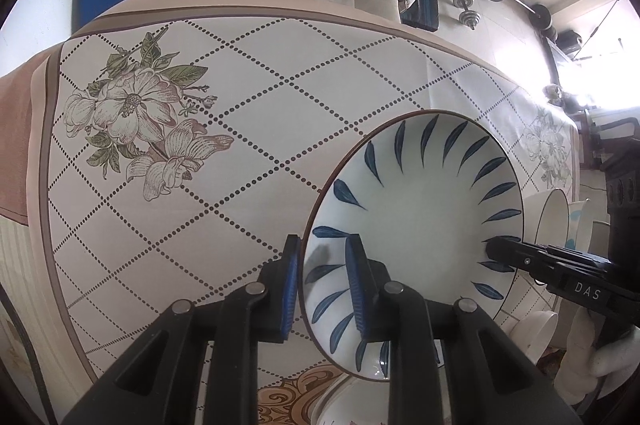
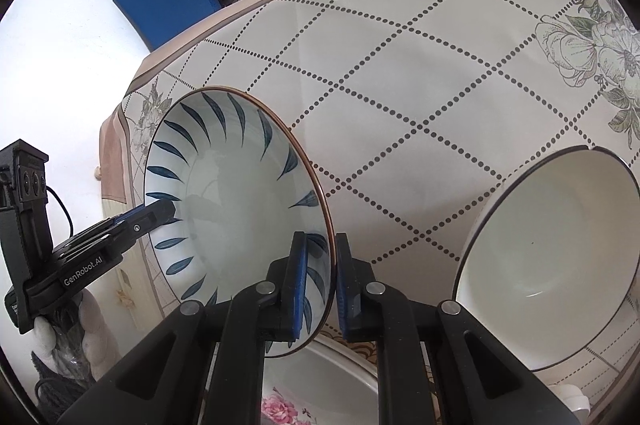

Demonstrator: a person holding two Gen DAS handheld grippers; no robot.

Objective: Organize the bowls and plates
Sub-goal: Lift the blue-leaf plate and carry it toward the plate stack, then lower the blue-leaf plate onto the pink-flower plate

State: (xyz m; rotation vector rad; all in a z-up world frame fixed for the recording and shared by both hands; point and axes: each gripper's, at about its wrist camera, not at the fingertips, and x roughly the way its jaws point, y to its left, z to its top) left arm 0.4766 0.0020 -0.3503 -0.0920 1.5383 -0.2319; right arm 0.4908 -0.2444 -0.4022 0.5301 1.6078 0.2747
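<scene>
You had the blue-leaf plate [image 1: 416, 221] pinched at opposite rims, left gripper [image 1: 322, 289] and right gripper [image 2: 322, 285] both nearly closed, off the tablecloth [image 1: 240, 145]. Risk judged: thin edge grips could slip, dropping it near the white bowl [image 2: 548, 265] beside your right jaws.

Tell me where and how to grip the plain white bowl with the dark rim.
Grip the white bowl by its thin rim, one finger inside, one outside, coming from above at its near edge. Its wide, open mouth leaves nothing else to pinch, and the right gripper already pinches the blue-leaf bowl this way.
</scene>
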